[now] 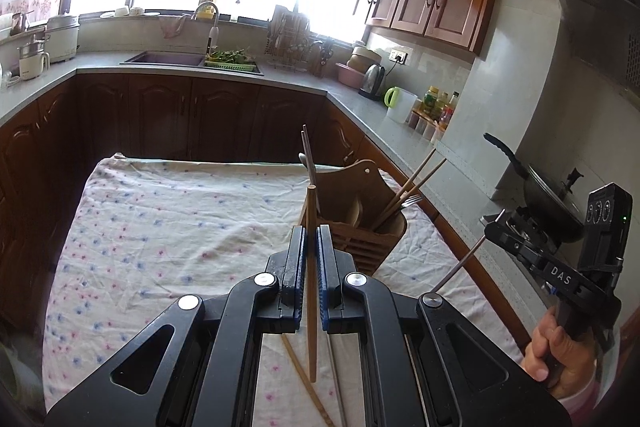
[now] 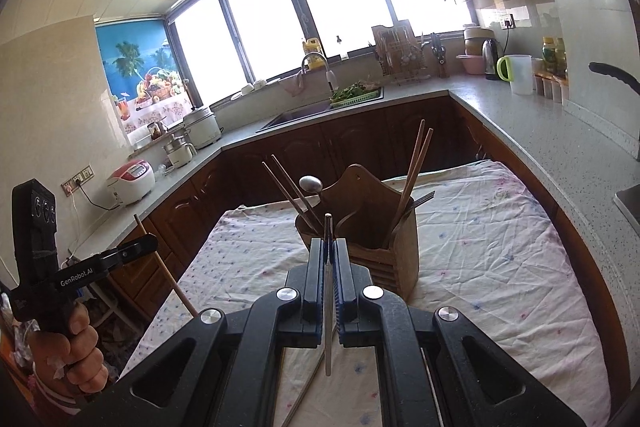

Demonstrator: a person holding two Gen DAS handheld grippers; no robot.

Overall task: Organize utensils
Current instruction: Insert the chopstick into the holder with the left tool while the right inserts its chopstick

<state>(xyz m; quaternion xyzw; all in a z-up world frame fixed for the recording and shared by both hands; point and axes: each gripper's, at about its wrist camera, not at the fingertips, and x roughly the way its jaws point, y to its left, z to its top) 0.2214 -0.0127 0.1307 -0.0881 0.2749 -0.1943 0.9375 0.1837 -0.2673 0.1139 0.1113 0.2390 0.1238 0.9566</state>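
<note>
**Gripping chopsticks above the kitchen table**

Clamped upright between the left gripper's point(image 1: 311, 239) closed fingers, a wooden chopstick point(image 1: 311, 307) pokes out above and below the pads. The right gripper point(image 2: 329, 251) pinches what looks like a metal chopstick point(image 2: 328, 327) likewise. Both hang over the floral tablecloth point(image 1: 160, 227), near the wooden utensil holder point(image 2: 384, 251).

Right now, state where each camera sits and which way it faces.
Left wrist: on the left gripper, shut on a wooden chopstick, facing the wooden utensil holder and far sink; the person's right hand shows at right.
Right wrist: on the right gripper, shut on a metal chopstick, facing the same holder and window; the left hand shows at left.
Shared: holder, floral cloth, sink counter, and each view catches the other gripper.
</note>
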